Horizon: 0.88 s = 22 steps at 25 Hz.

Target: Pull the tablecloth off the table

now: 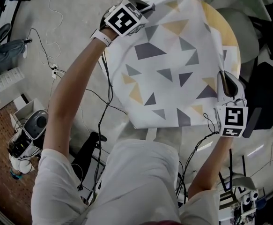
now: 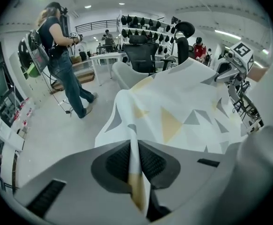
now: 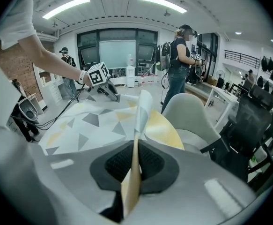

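A white tablecloth [image 1: 169, 64] with grey and yellow triangles is draped over a round wooden table [image 1: 226, 32], whose top shows bare along the far right. My left gripper [image 1: 141, 6] is at the cloth's far left corner, shut on a fold of it. In the left gripper view the fabric runs pinched between the dark pads [image 2: 120, 161] of that gripper [image 2: 136, 146]. My right gripper [image 1: 225, 86] is shut on the cloth's right edge. In the right gripper view a raised fold stands up between the closed jaws of that gripper [image 3: 136, 153].
A grey shell chair [image 1: 246, 29] stands beyond the table. Cables [image 1: 56, 69] trail over the floor at left, next to some equipment [image 1: 31, 130]. A black office chair [image 2: 141, 55] and standing people [image 2: 61, 55] are further off in the room.
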### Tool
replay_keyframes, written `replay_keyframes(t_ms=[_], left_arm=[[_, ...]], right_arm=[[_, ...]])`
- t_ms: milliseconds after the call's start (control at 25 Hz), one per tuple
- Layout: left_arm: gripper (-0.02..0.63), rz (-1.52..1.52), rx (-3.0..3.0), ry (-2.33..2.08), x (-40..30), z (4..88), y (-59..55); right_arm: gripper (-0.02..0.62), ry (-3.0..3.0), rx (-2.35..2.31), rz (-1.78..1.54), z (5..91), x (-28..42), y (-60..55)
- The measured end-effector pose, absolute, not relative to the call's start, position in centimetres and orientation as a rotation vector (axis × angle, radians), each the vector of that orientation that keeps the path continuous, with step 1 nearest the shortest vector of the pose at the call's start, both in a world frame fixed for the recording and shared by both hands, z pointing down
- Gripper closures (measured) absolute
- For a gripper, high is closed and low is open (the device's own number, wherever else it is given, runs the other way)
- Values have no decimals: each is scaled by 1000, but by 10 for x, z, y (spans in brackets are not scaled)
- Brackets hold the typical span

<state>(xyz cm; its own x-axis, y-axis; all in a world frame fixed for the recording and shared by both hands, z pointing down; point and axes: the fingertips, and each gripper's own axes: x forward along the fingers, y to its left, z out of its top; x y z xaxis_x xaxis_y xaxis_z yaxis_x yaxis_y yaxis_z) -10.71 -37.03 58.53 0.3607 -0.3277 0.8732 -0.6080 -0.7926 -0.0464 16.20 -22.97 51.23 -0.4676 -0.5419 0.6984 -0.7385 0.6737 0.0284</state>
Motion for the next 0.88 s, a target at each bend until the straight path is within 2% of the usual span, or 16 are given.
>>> replay_keyframes(t_ms=[520,880], left_arm=[[586,1284,2261,-1051,-109,513,-317],[591,1130,2303,-1257,-118,396,-146]], right_arm=[[574,-2253,1018,433,481,168,-228],[577,-2343,1074,365,394,155,-97]])
